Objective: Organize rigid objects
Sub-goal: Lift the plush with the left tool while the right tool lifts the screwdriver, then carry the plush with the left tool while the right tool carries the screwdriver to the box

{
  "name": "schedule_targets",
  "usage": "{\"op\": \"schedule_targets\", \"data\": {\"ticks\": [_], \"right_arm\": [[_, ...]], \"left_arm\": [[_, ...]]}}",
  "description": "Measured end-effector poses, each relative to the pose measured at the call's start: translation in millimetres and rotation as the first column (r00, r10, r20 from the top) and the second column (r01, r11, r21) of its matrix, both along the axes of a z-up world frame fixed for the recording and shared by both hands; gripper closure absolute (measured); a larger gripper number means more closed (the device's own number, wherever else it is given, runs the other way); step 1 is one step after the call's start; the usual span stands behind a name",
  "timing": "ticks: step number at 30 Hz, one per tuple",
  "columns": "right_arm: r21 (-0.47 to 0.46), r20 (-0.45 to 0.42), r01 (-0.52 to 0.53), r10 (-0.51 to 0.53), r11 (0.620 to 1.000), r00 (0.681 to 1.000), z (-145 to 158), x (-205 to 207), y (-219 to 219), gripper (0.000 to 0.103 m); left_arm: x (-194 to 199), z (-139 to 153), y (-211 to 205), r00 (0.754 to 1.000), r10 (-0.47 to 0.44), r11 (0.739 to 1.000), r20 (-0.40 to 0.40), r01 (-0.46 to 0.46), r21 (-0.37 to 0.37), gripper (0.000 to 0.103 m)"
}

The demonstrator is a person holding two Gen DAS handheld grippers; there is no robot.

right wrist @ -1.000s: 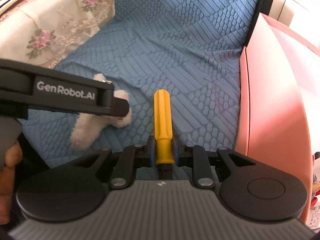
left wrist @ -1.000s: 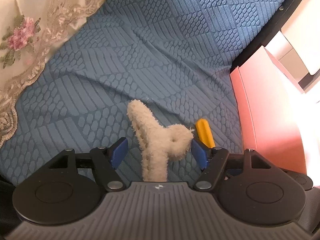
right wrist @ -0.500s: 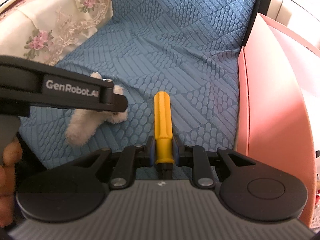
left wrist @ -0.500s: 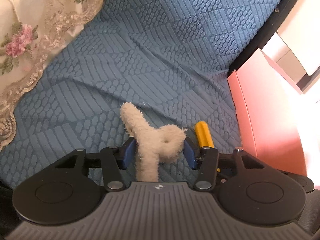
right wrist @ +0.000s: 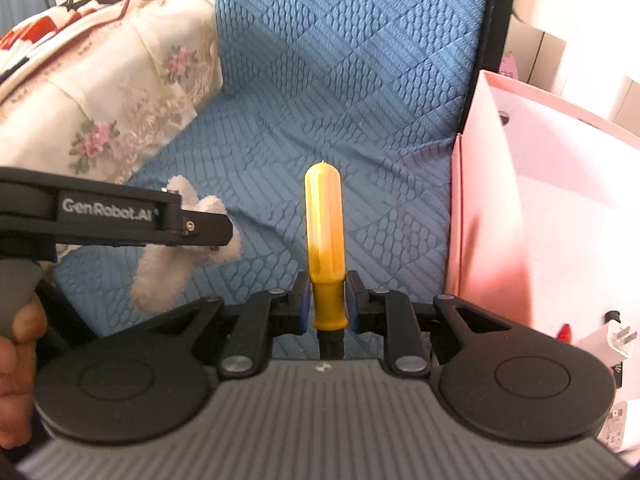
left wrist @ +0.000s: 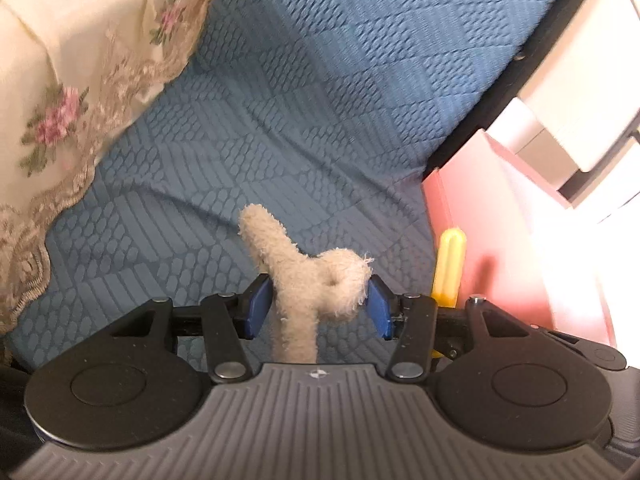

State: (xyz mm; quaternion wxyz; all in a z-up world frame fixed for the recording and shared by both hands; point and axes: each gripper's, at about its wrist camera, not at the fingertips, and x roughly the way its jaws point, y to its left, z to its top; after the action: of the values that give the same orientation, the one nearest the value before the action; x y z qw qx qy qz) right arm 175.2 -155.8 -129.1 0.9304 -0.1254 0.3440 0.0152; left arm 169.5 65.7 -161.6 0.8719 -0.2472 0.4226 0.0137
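My left gripper [left wrist: 316, 306] is shut on a fuzzy beige hair clip [left wrist: 308, 276] and holds it above the blue quilted cover [left wrist: 320, 100]. The clip also shows in the right wrist view [right wrist: 160, 276], under the left gripper [right wrist: 208, 232]. My right gripper [right wrist: 327, 308] is shut on a yellow-handled screwdriver [right wrist: 323, 232], handle pointing forward; the handle also shows in the left wrist view [left wrist: 450, 264]. A pink box [right wrist: 552, 216] stands open to the right of both grippers.
A cream lace floral cloth [left wrist: 72, 92] lies over the left side of the blue cover. In the pink box lie a white plug charger [right wrist: 608, 344] and a small red item [right wrist: 563, 332]. White furniture [left wrist: 560, 128] stands behind the box.
My left gripper closed on the fuzzy clip and lifted it off the cover. My right gripper rose with the screwdriver, and both moved toward the pink box.
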Motion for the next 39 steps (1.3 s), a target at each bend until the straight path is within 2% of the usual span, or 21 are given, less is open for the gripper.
{"op": "schedule_targets", "data": {"ticks": [10,18,24,32,36,39], "right_arm": [[0.073,0.087,-0.016,0.009,0.997,0.996,44,-25,-10,0.081],[0.066,0.132,-0.040,0.031,0.997,0.991,89,-41,-20,0.081],[0.065,0.182,-0.043,0.030,0.997,0.983,130,-57,-35,0.081],[0.063,0.233,-0.009,-0.006,0.998,0.973,176,-79,-66,0.081],[0.070,0.240,0.028,-0.044,0.997,0.970,189,-88,-88,0.081],[0.077,0.225,0.065,-0.080,0.995,0.971,188,-89,-106,0.081]], "left_arm": [[-13,44,-16,0.997,-0.012,1.000,0.080,0.012,0.004,0.046],[-11,80,-37,0.992,-0.014,1.000,0.124,0.013,0.016,0.046],[-2,127,-67,0.980,-0.048,0.998,0.191,0.039,0.047,0.046],[16,183,-115,0.959,-0.083,0.997,0.272,0.078,0.026,0.046],[21,197,-144,0.947,-0.129,0.991,0.293,0.118,0.054,0.046],[28,193,-163,0.945,-0.165,0.986,0.282,0.151,0.072,0.046]]}}
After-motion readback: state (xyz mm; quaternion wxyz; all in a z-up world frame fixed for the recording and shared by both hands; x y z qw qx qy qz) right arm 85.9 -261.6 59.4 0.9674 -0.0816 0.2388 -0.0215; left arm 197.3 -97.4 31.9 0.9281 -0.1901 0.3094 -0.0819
